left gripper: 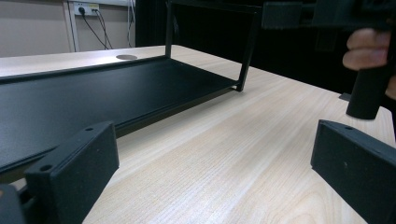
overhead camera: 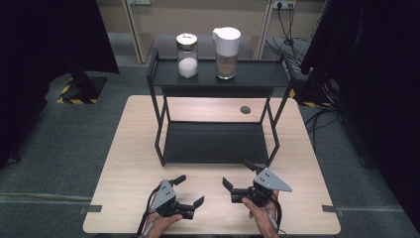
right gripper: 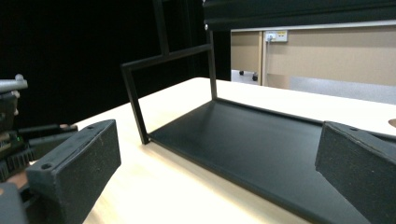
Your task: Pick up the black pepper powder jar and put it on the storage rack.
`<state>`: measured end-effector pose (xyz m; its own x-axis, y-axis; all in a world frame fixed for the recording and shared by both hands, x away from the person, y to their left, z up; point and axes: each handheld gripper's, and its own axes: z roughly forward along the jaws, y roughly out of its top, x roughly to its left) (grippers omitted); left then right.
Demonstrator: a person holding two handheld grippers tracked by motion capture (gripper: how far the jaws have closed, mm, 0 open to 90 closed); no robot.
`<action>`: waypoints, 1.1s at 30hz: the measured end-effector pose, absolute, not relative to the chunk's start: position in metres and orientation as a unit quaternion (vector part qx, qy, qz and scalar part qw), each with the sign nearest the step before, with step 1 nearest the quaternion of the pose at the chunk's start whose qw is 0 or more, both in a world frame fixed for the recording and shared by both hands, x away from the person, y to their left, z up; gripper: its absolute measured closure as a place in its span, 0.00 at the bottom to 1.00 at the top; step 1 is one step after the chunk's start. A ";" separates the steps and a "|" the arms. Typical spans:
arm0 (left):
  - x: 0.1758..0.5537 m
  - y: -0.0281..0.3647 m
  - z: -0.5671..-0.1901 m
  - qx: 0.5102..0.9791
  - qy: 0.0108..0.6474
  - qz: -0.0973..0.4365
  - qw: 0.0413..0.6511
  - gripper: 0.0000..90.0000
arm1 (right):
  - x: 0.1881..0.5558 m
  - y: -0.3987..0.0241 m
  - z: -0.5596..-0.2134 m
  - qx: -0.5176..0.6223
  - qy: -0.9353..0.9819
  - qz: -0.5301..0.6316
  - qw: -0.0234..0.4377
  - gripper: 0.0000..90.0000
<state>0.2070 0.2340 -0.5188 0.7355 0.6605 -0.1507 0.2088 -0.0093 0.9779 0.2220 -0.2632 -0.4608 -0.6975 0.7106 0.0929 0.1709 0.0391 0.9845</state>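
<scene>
Jars: a glass jar [overhead camera: 187,55] with white powder and a white-lidded jar [overhead camera: 226,46] stand side by side on the top shelf of the black rack [overhead camera: 218,79], upright, a little apart.
Direction from tools: both jars lie straight ahead and higher, beyond the rack's empty lower shelf [overhead camera: 213,141].
Nearer hand: the left gripper [overhead camera: 188,190] lines up with the glass jar, the right gripper [overhead camera: 238,174] with the white-lidded one.
Left gripper state: jaws spread wide, nothing between them, low over the wooden table [overhead camera: 129,163].
Right gripper state: also released and empty, jaws apart.
Distance: both grippers are well apart from the jars; I judge a long reach forward and upward is needed.
</scene>
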 end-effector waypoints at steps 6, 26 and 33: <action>0.207 0.235 -0.519 0.686 0.317 0.180 0.630 0.00 | 0.219 -0.262 -0.477 0.320 0.687 0.613 0.221 0.01; 0.208 0.234 -0.519 0.685 0.320 0.182 0.628 0.00 | 0.218 -0.267 -0.490 0.323 0.690 0.611 0.215 0.01; 0.207 0.235 -0.519 0.685 0.321 0.183 0.628 0.00 | 0.218 -0.268 -0.491 0.324 0.689 0.613 0.214 0.01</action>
